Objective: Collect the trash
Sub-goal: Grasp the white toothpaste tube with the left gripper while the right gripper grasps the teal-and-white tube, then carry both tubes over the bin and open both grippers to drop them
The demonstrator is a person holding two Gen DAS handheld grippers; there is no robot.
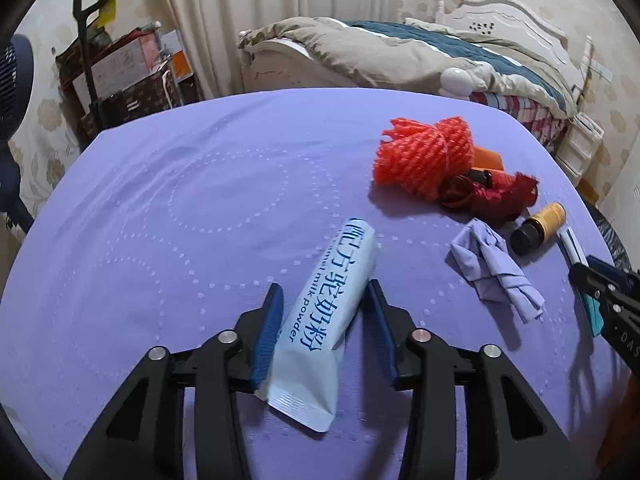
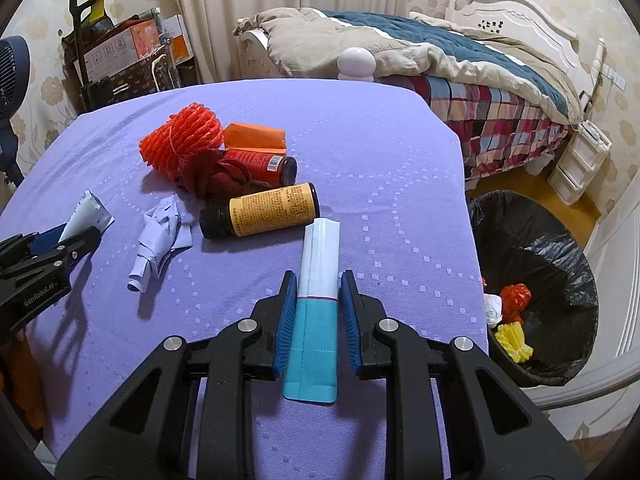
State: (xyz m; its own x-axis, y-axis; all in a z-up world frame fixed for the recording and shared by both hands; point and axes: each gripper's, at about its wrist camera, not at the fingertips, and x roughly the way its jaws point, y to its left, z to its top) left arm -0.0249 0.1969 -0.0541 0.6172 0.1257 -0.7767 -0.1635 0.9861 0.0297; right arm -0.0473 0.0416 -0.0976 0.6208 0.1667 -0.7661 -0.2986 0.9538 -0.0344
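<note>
Right gripper (image 2: 318, 296) clamped flat on the teal/white sachet (image 2: 318, 280), blue ribbed pads (image 2: 287, 320) tight on both long edges; sachet sits near the table's right edge, just by the bin (image 2: 560, 248). Prob held lengthwise so it lifts w/o folding, short swing to the bin. Left gripper (image 1: 322, 312) straddles the milk powder stick pack (image 1: 332, 304), well left of the bin: left pad touching, right pad looks a hair off, so not a firm grip yet imo. Both packs flat, glossy film, crimped ends, slippery, hence the ribbed pads.

Rest of trash further from the bin than the sachet: amber bottle (image 2: 264, 210) on its side, round so may roll; crumpled lilac tissue (image 2: 160, 236); red foam net (image 2: 182, 142), soft mesh; dark red bottle (image 2: 260, 168); orange pack (image 2: 256, 136). Purple tablecloth (image 2: 380, 152) woven, dotted. Bin has a black liner, already holds foam nets + paper.
</note>
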